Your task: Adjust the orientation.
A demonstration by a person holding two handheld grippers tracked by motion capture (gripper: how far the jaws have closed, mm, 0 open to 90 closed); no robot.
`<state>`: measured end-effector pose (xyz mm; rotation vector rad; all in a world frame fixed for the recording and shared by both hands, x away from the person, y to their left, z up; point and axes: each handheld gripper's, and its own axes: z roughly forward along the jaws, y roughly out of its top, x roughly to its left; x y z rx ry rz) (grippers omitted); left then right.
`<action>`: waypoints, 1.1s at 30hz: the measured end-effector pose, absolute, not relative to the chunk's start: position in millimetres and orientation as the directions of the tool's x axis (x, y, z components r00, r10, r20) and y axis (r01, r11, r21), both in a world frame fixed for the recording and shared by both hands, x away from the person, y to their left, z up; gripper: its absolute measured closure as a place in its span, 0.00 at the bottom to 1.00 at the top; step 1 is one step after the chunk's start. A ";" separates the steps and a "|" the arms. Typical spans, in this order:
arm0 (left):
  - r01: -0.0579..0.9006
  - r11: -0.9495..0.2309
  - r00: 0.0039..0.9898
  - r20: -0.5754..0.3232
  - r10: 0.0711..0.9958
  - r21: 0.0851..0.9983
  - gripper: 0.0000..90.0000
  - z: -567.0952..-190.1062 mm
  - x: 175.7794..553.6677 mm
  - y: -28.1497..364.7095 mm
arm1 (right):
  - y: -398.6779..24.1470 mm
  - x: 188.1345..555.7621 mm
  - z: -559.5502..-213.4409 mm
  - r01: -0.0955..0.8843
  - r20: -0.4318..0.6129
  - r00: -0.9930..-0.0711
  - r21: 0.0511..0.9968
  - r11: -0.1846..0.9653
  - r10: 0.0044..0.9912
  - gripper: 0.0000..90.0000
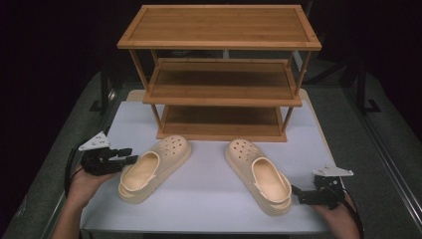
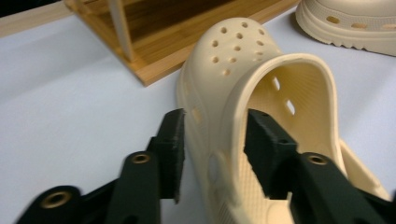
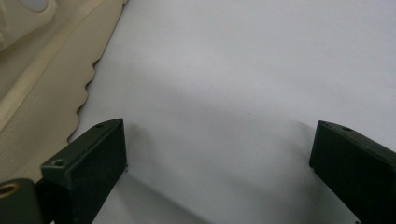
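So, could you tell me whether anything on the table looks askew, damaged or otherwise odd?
Nothing looks damaged or spilled. The two cream clogs are simply unaligned: the left clog and the right clog splay apart at the heels on the white table, in front of the empty wooden rack.

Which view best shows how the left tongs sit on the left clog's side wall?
The left gripper view: the left tongs straddle the left clog wall, one jaw inside, one outside. The high view shows the left tongs at its edge, small; the right gripper view shows the other clog.
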<state>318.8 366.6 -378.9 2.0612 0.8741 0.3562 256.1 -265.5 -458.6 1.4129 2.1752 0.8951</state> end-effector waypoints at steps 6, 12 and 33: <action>0.495 -0.366 0.658 -0.065 0.750 0.788 0.42 -381.1 315.9 388.3 | -265.4 255.9 -458.5 0.659 0.015 -0.412 0.696 0.286 0.911 0.04; 0.571 -0.350 0.557 -0.037 0.830 0.742 0.18 -400.9 321.4 404.9 | -264.8 255.9 -458.3 0.661 0.007 -0.406 0.693 0.288 0.914 0.03; 0.629 -0.369 0.498 0.010 0.867 0.684 0.00 -449.8 336.4 405.2 | -265.0 256.5 -458.2 0.662 0.010 -0.408 0.692 0.288 0.913 0.03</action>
